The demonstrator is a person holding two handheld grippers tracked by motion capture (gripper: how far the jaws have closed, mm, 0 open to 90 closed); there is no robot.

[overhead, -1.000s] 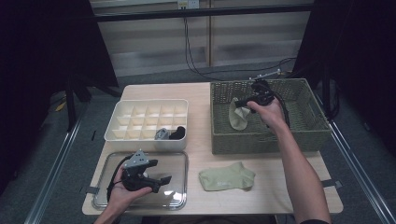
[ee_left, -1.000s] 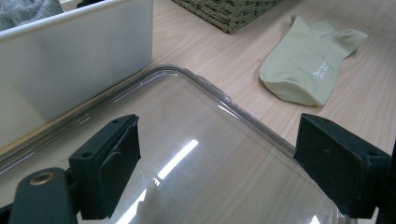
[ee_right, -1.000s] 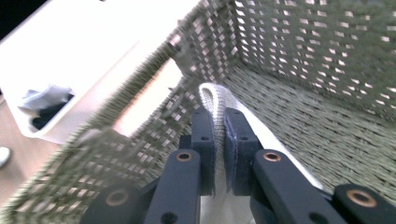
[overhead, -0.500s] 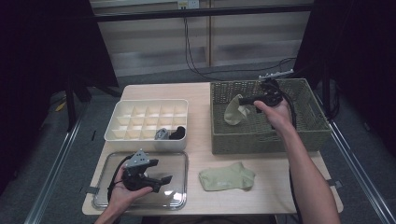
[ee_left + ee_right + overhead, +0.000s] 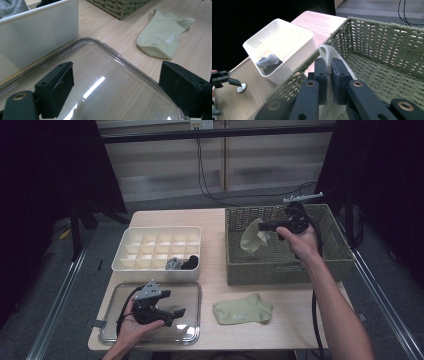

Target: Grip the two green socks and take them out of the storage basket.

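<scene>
Two grippers: one idle at the left, one working at the right.
Left gripper (image 5: 172, 312): jaws spread wide with nothing between them, held low over the clear lid (image 5: 190, 292) at the table's (image 5: 210, 217) near left corner; it seems parked there, out of the way until needed.
White divided box (image 5: 150, 237): behind the lid; a grey and a dark item sit in its near right cells, but what they are is too small to tell.
Flat sock (image 5: 243, 310): pale green, on the table in front of the basket, likely waiting for its mate.
Lifted sock (image 5: 251, 238): pale green, hanging above the basket floor, its lower end cut off in the right gripper view.
Right gripper (image 5: 328, 72): jaws clamped on a fold of the lifted sock, raised so it clears the rim.
Wicker basket (image 5: 330, 262): far right; the near inner wall is hidden.
</scene>
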